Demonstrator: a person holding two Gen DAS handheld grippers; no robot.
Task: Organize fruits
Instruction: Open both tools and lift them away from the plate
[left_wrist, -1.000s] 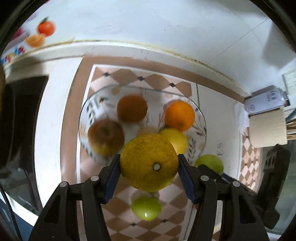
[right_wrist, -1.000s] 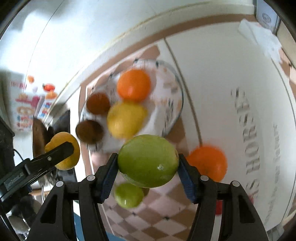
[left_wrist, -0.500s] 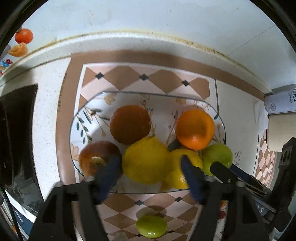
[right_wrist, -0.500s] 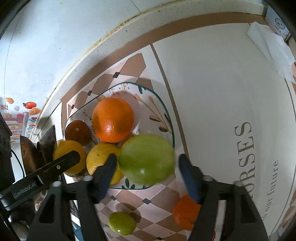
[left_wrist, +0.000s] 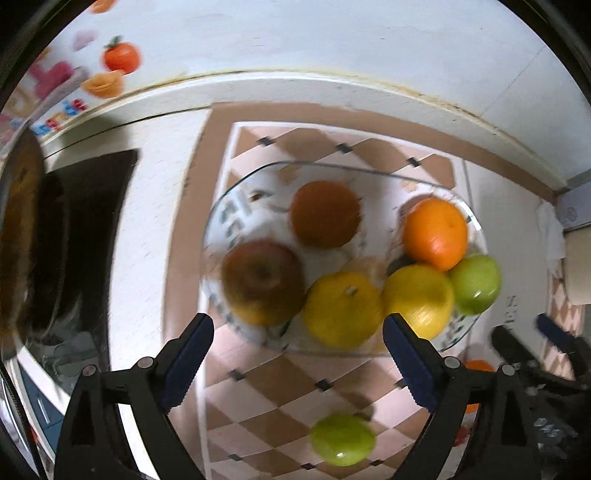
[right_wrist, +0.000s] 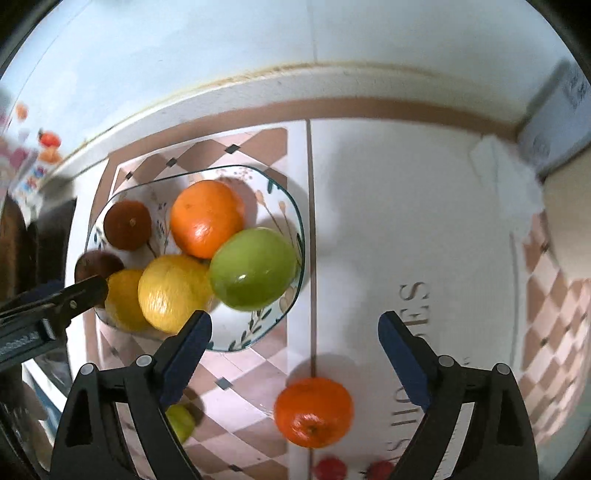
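A glass plate (left_wrist: 221, 221) (right_wrist: 291, 210) with a leaf pattern holds several fruits: a yellow citrus (left_wrist: 341, 310), a lemon (left_wrist: 419, 299) (right_wrist: 173, 293), a green apple (left_wrist: 476, 284) (right_wrist: 255, 273), an orange (left_wrist: 434, 232) (right_wrist: 207, 218), a dark orange (left_wrist: 325, 214) and a brownish apple (left_wrist: 262, 280). My left gripper (left_wrist: 297, 354) is open and empty just in front of the plate. My right gripper (right_wrist: 293, 350) is open and empty, right of the plate. A small green fruit (left_wrist: 341, 439) (right_wrist: 181, 421) and an orange (right_wrist: 314, 411) lie on the mat.
The checked mat lies on a white counter against a white wall. A dark stove top (left_wrist: 74, 240) is at the left. A box and white paper (right_wrist: 517, 173) stand at the right. The left gripper's finger (right_wrist: 74, 295) reaches over the plate's left side.
Both grippers opened and let go: the yellow citrus and the green apple now lie on the plate. Both grippers have drawn back from the plate.
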